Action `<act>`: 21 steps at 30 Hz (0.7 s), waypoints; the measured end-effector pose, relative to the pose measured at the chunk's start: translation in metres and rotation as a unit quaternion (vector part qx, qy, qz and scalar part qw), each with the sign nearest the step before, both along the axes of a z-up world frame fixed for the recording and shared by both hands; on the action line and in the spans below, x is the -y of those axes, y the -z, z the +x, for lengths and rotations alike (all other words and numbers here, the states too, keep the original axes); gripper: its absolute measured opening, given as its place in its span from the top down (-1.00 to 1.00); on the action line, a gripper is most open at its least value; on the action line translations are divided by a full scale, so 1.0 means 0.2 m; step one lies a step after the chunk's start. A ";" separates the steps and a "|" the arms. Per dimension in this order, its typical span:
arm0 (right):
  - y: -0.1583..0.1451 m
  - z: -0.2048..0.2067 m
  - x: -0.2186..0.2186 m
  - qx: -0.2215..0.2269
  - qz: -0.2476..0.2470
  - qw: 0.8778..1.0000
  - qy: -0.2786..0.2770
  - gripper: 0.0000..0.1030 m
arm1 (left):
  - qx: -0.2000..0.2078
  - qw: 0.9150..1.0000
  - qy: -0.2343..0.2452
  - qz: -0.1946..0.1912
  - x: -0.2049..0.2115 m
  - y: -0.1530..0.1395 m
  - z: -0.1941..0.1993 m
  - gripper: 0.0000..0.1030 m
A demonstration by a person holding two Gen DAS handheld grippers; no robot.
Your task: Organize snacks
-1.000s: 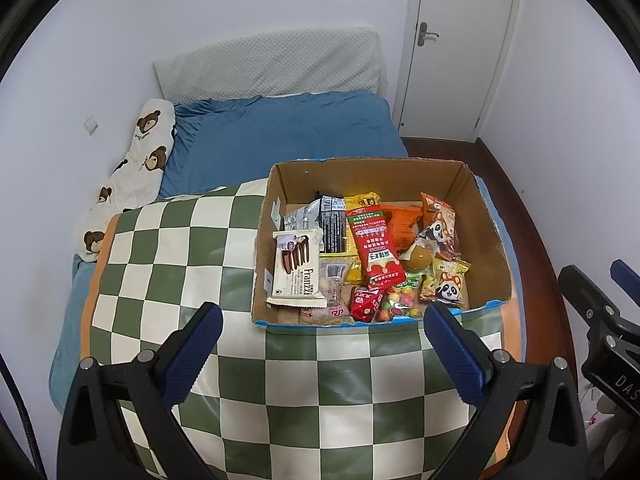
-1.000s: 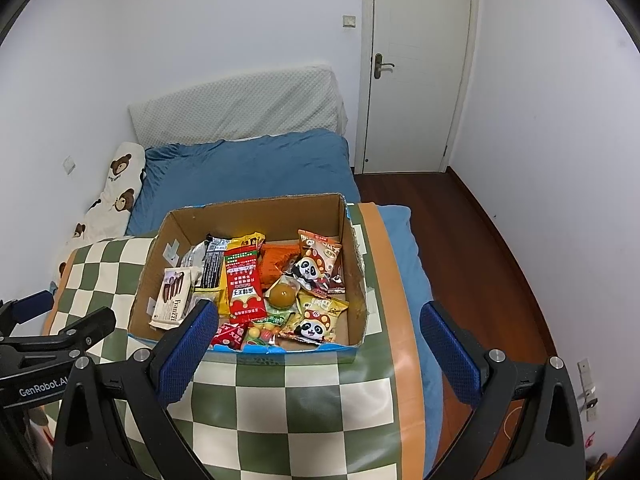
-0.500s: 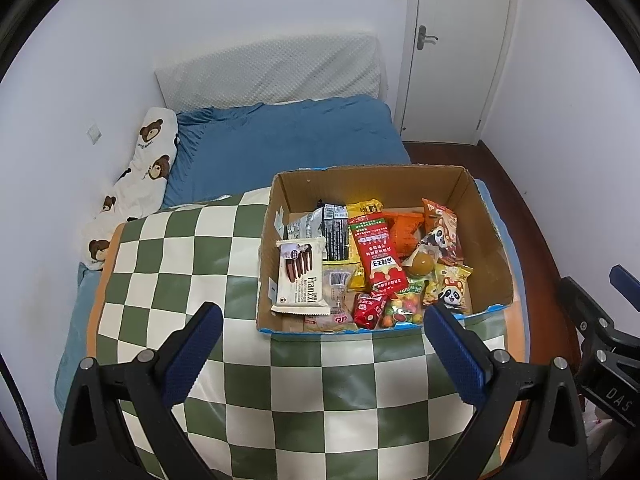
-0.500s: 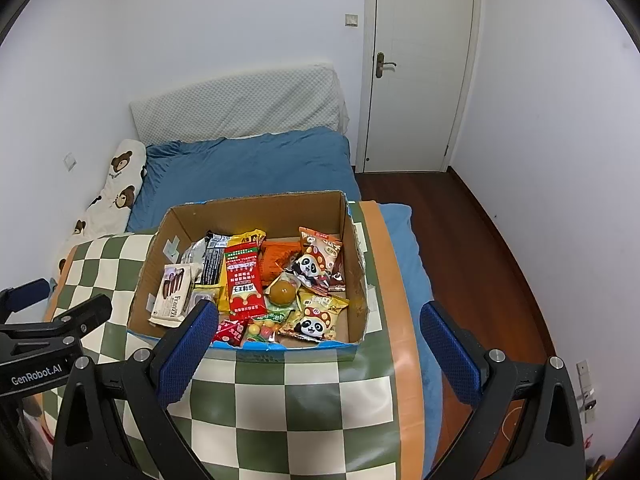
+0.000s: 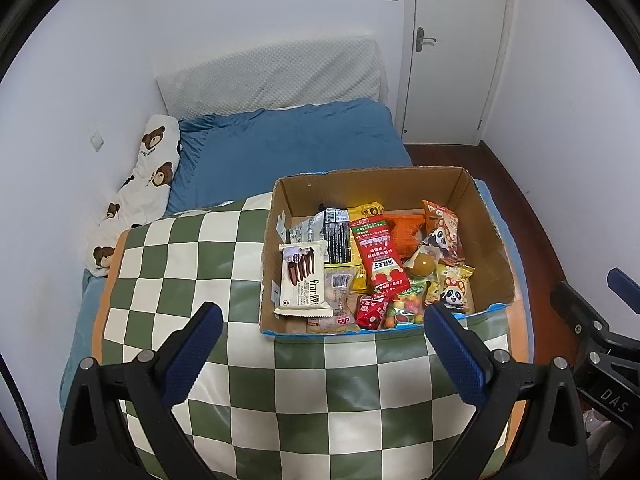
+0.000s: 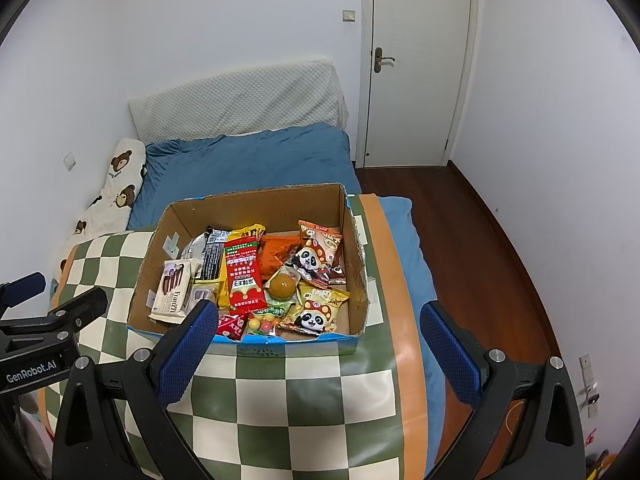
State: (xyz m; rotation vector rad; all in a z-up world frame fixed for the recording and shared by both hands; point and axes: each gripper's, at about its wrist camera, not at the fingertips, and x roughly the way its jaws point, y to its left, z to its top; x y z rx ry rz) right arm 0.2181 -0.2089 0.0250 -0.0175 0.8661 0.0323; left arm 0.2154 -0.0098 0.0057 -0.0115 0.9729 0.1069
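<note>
An open cardboard box (image 5: 384, 184) (image 6: 256, 202) full of snack packets rests on a green-and-cream checkered cloth (image 5: 192, 264) (image 6: 304, 396). Inside lie a white Franzzi wafer pack (image 5: 305, 278) (image 6: 175, 293), a long red packet (image 5: 380, 256) (image 6: 243, 274), an orange packet (image 5: 406, 232), panda-print bags (image 5: 452, 290) (image 6: 316, 312) and a round orange-brown sweet (image 5: 424, 266) (image 6: 282, 285). My left gripper (image 5: 320, 344) hovers open above the cloth, short of the box's near wall. My right gripper (image 6: 316, 346) is open too, held over the box's near right corner. Neither holds anything.
The cloth covers a surface at the foot of a blue bed (image 5: 296, 140) with a bear-print pillow (image 5: 148, 176) and a white padded headboard (image 5: 272, 72). A shut white door (image 6: 416, 60) and wooden floor (image 6: 472, 248) lie to the right.
Both grippers have drawn back and risen slightly, so the box sits a little farther away and lower in view. Both stay open and nothing in the box has moved.
</note>
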 end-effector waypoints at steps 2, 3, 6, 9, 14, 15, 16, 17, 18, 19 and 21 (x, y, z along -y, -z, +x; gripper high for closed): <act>0.00 0.00 0.00 0.001 0.000 1.000 -0.001 -0.99 | 0.000 1.000 -0.001 -0.002 0.00 0.00 0.00 -1.00; 0.00 -0.01 0.00 0.001 0.000 1.000 0.000 -0.99 | 0.000 1.000 0.000 -0.002 0.00 0.00 0.00 -1.00; -0.01 -0.02 0.00 0.002 0.002 1.000 0.001 -0.99 | 0.000 1.000 0.001 -0.002 0.00 0.00 0.00 -1.00; -0.01 -0.03 0.00 0.004 0.003 1.000 0.003 -0.99 | 0.000 1.000 0.000 -0.003 0.00 0.00 0.00 -1.00; -0.02 -0.04 0.00 0.006 0.005 1.000 0.003 -0.99 | 0.002 1.000 -0.001 -0.001 0.00 0.00 -0.01 -1.00; -0.02 -0.04 0.00 0.006 0.005 1.000 0.003 -0.99 | 0.002 1.000 0.000 -0.001 0.00 0.00 0.00 -1.00; -0.02 -0.04 0.00 0.005 0.005 1.000 0.003 -0.99 | 0.001 1.000 0.000 -0.001 0.00 0.00 0.00 -1.00; -0.02 -0.04 0.00 0.006 0.005 1.000 0.003 -0.99 | 0.001 1.000 0.000 -0.001 0.00 0.00 -0.01 -1.00; -0.02 -0.04 0.00 0.005 0.006 1.000 0.003 -0.99 | 0.002 1.000 0.000 -0.002 0.00 0.00 -0.01 -1.00; -0.02 -0.04 0.00 0.004 0.006 1.000 0.002 -0.99 | 0.002 1.000 -0.001 -0.001 0.00 0.00 -0.01 -1.00; -0.03 -0.05 0.00 0.005 0.006 1.000 0.003 -0.99 | 0.002 1.000 0.000 -0.002 0.00 0.00 -0.01 -1.00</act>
